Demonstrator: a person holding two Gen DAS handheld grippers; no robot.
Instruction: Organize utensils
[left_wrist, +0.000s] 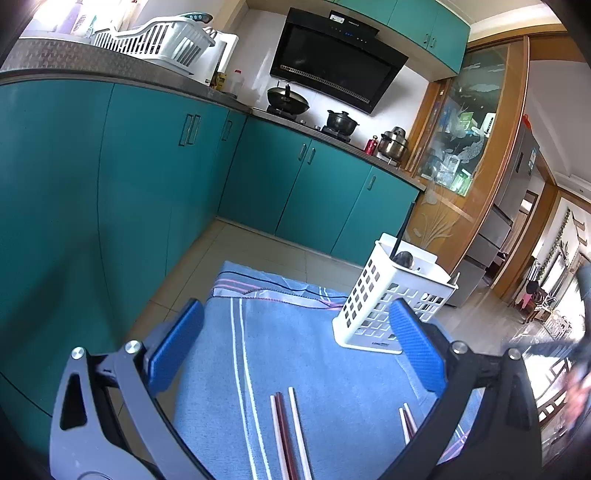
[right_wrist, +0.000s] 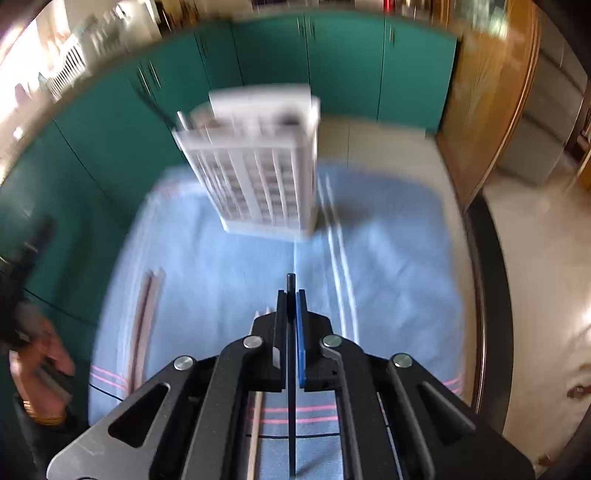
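A white perforated utensil holder (left_wrist: 391, 295) stands on a blue striped cloth (left_wrist: 288, 350) with a black stick and a dark utensil in it. It also shows, blurred, in the right wrist view (right_wrist: 258, 162). Several red and pale chopsticks (left_wrist: 286, 432) lie on the cloth under my left gripper (left_wrist: 295, 347), which is open and empty above them. My right gripper (right_wrist: 291, 295) is shut on a black chopstick (right_wrist: 291, 354), held above the cloth short of the holder. More chopsticks (right_wrist: 146, 314) lie at the left of that view.
Teal cabinets (left_wrist: 147, 155) stand behind the cloth, with a white dish rack (left_wrist: 155, 38) on the counter. A stove with pots (left_wrist: 288, 98) is further back. A wooden glass door (left_wrist: 454, 147) is at the right. The tiled floor (right_wrist: 535, 258) surrounds the table.
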